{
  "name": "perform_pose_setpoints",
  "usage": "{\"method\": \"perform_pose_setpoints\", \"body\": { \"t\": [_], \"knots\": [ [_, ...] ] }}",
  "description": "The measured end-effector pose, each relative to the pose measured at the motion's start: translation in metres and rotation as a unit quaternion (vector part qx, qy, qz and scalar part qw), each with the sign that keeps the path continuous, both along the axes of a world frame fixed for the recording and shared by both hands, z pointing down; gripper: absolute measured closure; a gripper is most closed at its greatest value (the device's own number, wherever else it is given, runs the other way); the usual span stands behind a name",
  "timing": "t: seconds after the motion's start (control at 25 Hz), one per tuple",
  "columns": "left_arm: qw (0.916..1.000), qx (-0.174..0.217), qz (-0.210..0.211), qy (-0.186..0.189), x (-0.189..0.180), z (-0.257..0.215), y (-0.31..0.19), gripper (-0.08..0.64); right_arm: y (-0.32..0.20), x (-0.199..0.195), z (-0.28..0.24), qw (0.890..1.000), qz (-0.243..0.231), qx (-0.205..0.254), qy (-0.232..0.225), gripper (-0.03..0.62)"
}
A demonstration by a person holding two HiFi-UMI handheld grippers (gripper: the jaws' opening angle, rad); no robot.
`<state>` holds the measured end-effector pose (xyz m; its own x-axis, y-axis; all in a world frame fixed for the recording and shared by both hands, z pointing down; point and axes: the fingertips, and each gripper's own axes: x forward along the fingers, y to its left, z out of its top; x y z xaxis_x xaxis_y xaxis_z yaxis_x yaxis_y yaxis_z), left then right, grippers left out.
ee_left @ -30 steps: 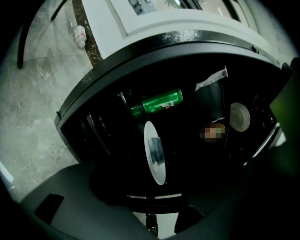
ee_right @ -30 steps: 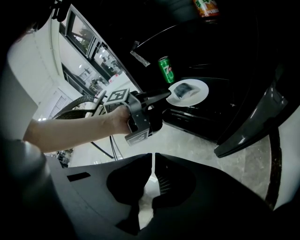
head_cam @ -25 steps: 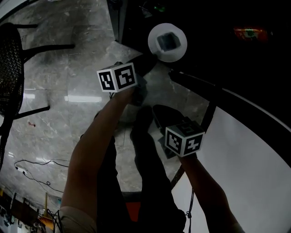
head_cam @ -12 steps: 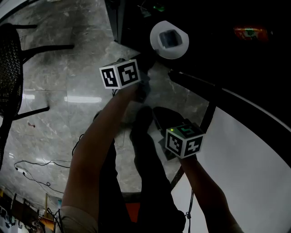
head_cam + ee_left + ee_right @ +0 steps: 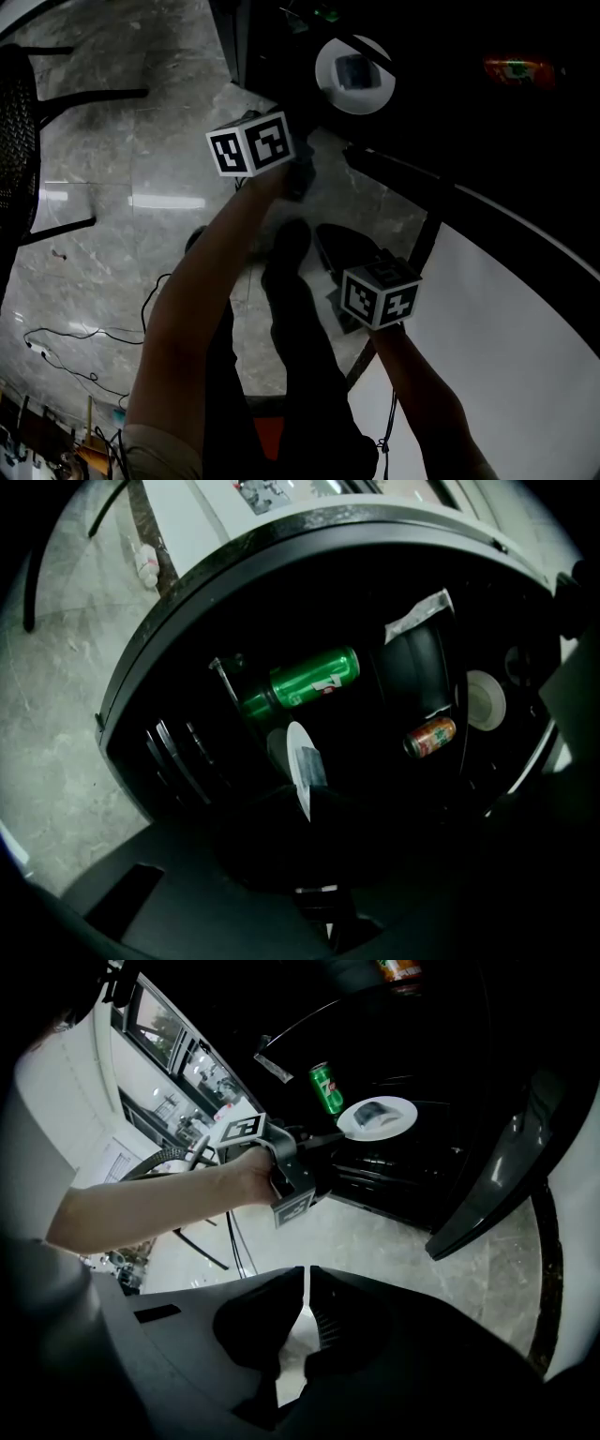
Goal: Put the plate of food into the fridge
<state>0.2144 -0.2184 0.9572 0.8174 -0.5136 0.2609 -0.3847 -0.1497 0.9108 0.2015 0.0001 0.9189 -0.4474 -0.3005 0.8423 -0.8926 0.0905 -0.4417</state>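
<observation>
A black mesh chair (image 5: 14, 141) stands at the far left on the grey marble floor (image 5: 122, 244). Next comes the left gripper (image 5: 307, 806), reaching nearly level toward the dark open fridge (image 5: 441, 37). Its fingers have just been closing and now pinch the near rim of the round white plate (image 5: 354, 75). The plate hangs in the air at the fridge opening, not yet set on a shelf, with a greyish square piece of food (image 5: 356, 68) at its centre. Deeper inside lie a green drink bottle (image 5: 305, 682) and, further right, an orange can (image 5: 431, 736).

The plate looks stiff and probably breakable, with a smooth rim that could slip. Held at one edge only, its weight levers against the fingers, so it likely wants to be kept flat or the food may slide. The bare rim is the sensible hold, clear of the food.

Rightmost, the right gripper (image 5: 306, 1283) points down at the floor, fingers closed on nothing.
</observation>
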Motion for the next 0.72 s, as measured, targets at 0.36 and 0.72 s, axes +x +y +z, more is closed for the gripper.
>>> {"method": "perform_pose_setpoints", "body": {
  "t": [0.36,0.72],
  "knots": [
    [0.997,0.001,0.063,-0.044,0.011,0.014,0.032,0.459,0.012,-0.006,0.006,1.0,-0.002,-0.014,-0.008,0.561],
    [0.9959,0.01,0.071,-0.055,0.032,0.014,0.025,0.46,0.014,-0.001,0.008,1.0,0.004,-0.015,-0.007,0.561]
  ]
}}
